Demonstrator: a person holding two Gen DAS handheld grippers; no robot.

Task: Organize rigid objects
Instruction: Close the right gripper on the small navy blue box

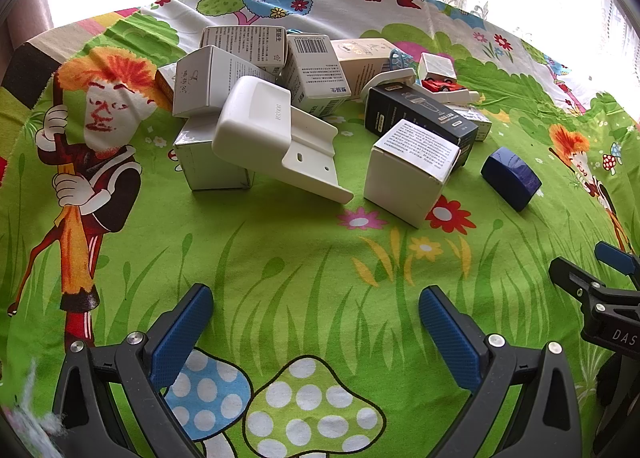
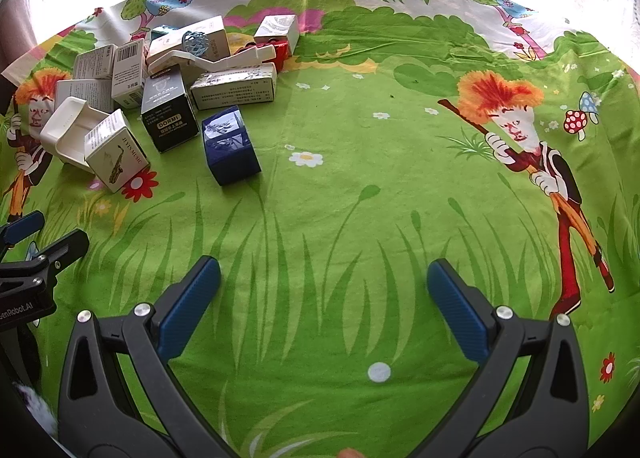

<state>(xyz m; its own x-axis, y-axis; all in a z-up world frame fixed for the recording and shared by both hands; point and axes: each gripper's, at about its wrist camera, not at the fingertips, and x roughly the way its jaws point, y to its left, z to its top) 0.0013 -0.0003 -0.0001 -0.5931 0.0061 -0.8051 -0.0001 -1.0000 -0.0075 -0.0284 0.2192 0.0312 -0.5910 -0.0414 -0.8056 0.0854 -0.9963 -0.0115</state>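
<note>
Left wrist view: cluttered pile of small boxes around 12 o'clock on a bright green cartoon tablecloth (image 1: pixel 304 258). Going left to right: grey-white carton (image 1: pixel 208 162) propping up a white plastic bracket (image 1: pixel 276 130), tilted, two screw holes showing on its flange. Behind those, white printed boxes leaning on each other, one with a barcode (image 1: pixel 312 70). Then a white cube-ish box (image 1: pixel 408 174) with small text on top, touching a black box (image 1: pixel 416 114) behind it. Off at 2 o'clock, a dark blue box (image 1: pixel 512 178) sitting apart from the heap. Tiny red toy car (image 1: pixel 440 84) at the back, half buried, hard to make out. Left gripper (image 1: pixel 316 322) hanging low at 6 o'clock, blue pads spread wide, nothing between them. Right gripper's tip cut off at the 3 o'clock edge.

Right wrist view: same heap shoved up to 10 o'clock. White box with a saxophone print (image 2: pixel 116 158) in front, black box reading DORMI next to it, blue box (image 2: pixel 230 146) just right of that, glossy top. Light blue mesh thing (image 2: pixel 196 44) on a white handle near the back, can't tell what exactly. Right gripper (image 2: pixel 324 302) wide open too, empty, over bare green cloth. No real containers anywhere, just closed cartons, contents unseen.
</note>
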